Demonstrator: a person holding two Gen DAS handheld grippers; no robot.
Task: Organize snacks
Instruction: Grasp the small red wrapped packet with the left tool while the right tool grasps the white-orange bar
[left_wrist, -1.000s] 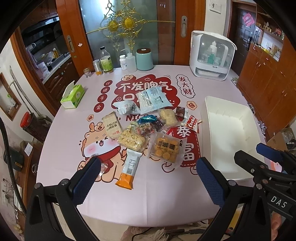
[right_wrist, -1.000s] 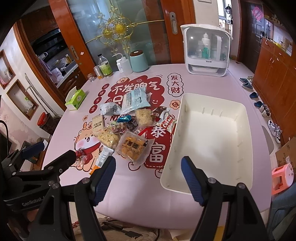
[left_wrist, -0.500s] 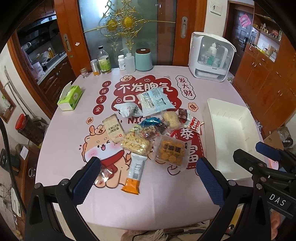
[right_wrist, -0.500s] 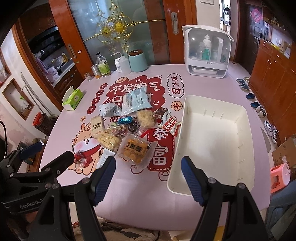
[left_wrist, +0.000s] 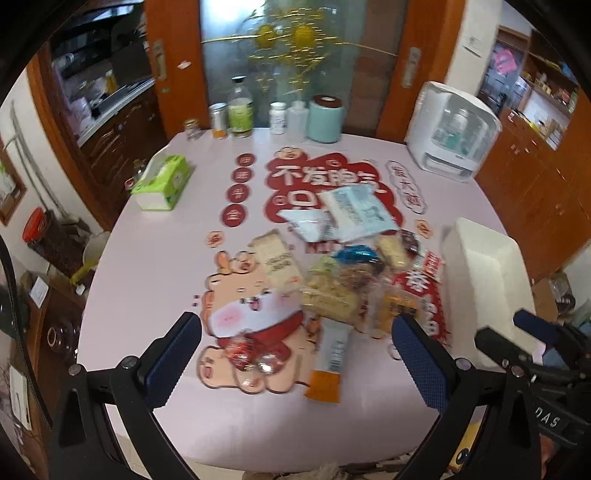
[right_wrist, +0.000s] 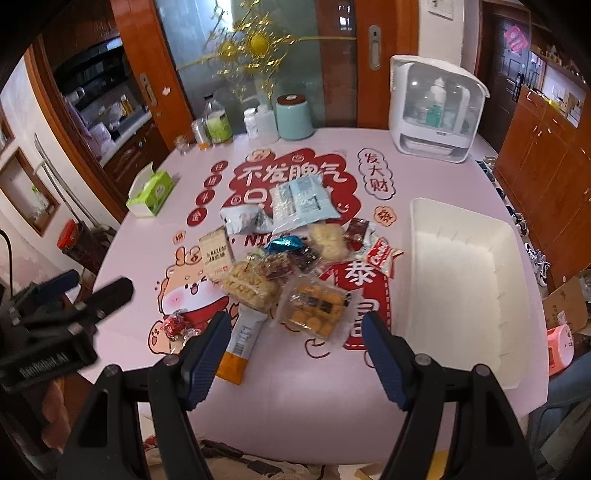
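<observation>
Several snack packets lie in a pile (right_wrist: 288, 258) in the middle of the pink table; the pile also shows in the left wrist view (left_wrist: 343, 266). An orange-ended white packet (right_wrist: 240, 343) lies nearest me, next to a clear bag of biscuits (right_wrist: 314, 306). An empty white bin (right_wrist: 469, 280) stands to the right of the pile. My right gripper (right_wrist: 295, 354) is open and empty, above the near table edge before the pile. My left gripper (left_wrist: 295, 358) is open and empty, hovering near the orange-ended packet (left_wrist: 328, 362) and red candies (left_wrist: 243, 354).
A green tissue box (right_wrist: 151, 192) sits at the table's left. Bottles and a teal canister (right_wrist: 293, 116) stand along the far edge, with a white cabinet-style appliance (right_wrist: 436, 110) at the far right. Wooden cabinets stand to the right of the table.
Both grippers have moved forward and left toward the snack pile, so the snacks sit lower and nearer in both views. The jaws have stayed open.
</observation>
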